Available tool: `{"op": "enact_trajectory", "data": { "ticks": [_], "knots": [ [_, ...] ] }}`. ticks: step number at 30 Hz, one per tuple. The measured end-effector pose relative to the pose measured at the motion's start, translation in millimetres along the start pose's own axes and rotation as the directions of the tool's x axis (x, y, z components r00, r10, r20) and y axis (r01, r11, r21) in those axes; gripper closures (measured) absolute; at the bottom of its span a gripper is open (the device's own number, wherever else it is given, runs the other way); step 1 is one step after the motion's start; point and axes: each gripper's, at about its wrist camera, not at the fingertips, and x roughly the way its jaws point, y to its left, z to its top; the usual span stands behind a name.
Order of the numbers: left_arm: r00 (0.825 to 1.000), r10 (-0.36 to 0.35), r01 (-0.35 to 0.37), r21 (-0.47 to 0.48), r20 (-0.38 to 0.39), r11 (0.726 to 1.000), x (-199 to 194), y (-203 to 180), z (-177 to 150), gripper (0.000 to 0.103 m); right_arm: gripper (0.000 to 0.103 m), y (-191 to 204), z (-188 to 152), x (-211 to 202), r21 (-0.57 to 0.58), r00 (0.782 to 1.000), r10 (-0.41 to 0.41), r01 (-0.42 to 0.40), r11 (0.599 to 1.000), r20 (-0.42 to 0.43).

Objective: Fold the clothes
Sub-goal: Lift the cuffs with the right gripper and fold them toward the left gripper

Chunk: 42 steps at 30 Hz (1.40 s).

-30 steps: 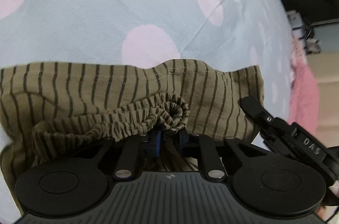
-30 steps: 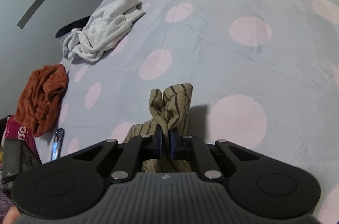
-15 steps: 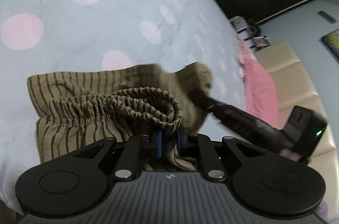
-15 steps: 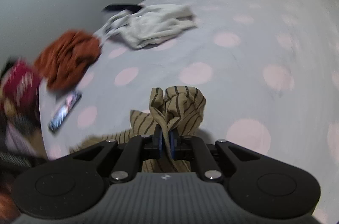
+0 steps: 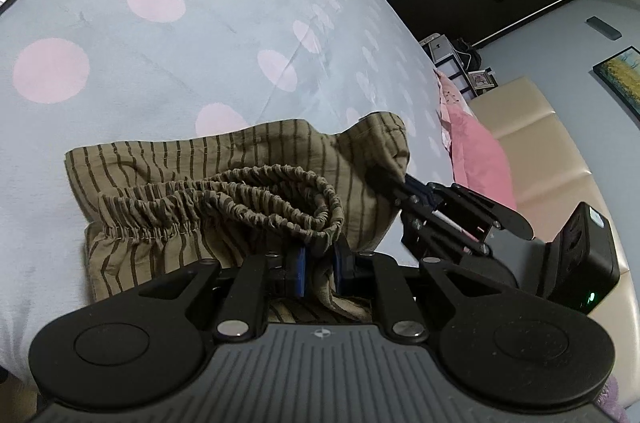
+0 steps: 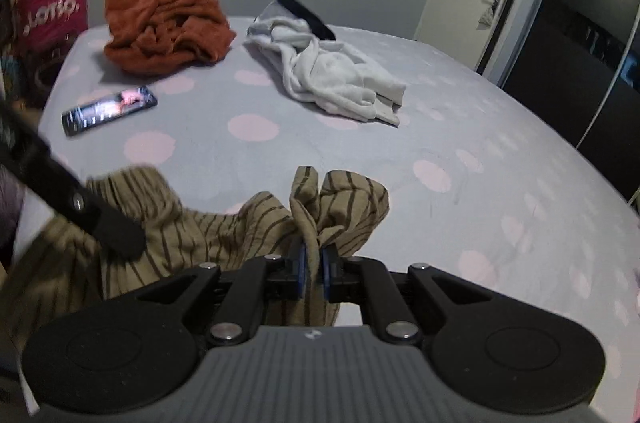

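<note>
Bed: a grey bedspread [image 6: 460, 111] with pink dots fills both views; everything else lies on it.

Striped garment: olive-brown striped shorts [image 5: 224, 163] with a gathered elastic waistband [image 5: 260, 191] sit at the near edge of the bed, partly bunched and raised at the held corners, the far left part resting on the spread.

What changed: a second ago the shorts lay flatter and wider under the left camera, with only cloth and bedspread in sight; now the room beyond shows and the right-hand corner stands up in a peak. Both held ends have come up off the bed (my reading: the garment is being lifted to shake out or re-lay before a fold, so folding proper looks barely begun).

Left gripper [image 5: 320, 263]: blue pads clamped together on the waistband's end loop.

Right gripper [image 6: 312, 269]: pads pinched tight on a puckered hem corner of the shorts, which fans up above them.

Other clothes: a crumpled white garment [image 6: 332, 75] and a rust-orange one [image 6: 164, 27], well apart from the shorts, unfolded.

Phone: a lit smartphone [image 6: 108, 109] lies near the orange heap.

Writing: a pink bag [image 6: 52, 7] beside the bed reads "Lotto"; nothing else legible.
</note>
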Motion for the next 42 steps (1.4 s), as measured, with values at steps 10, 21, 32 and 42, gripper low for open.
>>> {"op": "enact_trajectory", "data": {
  "ticks": [10, 21, 32, 42],
  "knots": [
    [1.000, -0.008, 0.008, -0.019, -0.008, 1.000, 3, 1, 0, 0.092, 0.094, 1, 1, 17, -0.122, 0.993, -0.114, 0.110, 0.986, -0.026],
    [0.999, -0.027, 0.027, 0.003, 0.028, 1.000, -9, -2, 0, 0.092, 0.093, 31, -8, 15, -0.379, 0.991, 0.130, -0.133, 0.916, -0.033],
    [1.000, -0.005, 0.005, -0.025, 0.012, 1.000, -4, 5, 1, 0.092, 0.062, 43, -18, 38, -0.359, 0.928, 0.302, -0.363, 0.860, -0.216],
    [1.000, -0.008, 0.008, -0.019, 0.026, 1.000, -6, 4, 2, 0.092, 0.038, 1, 1, 7, -0.175, 0.919, 0.336, -0.372, 0.911, -0.207]
  ]
}}
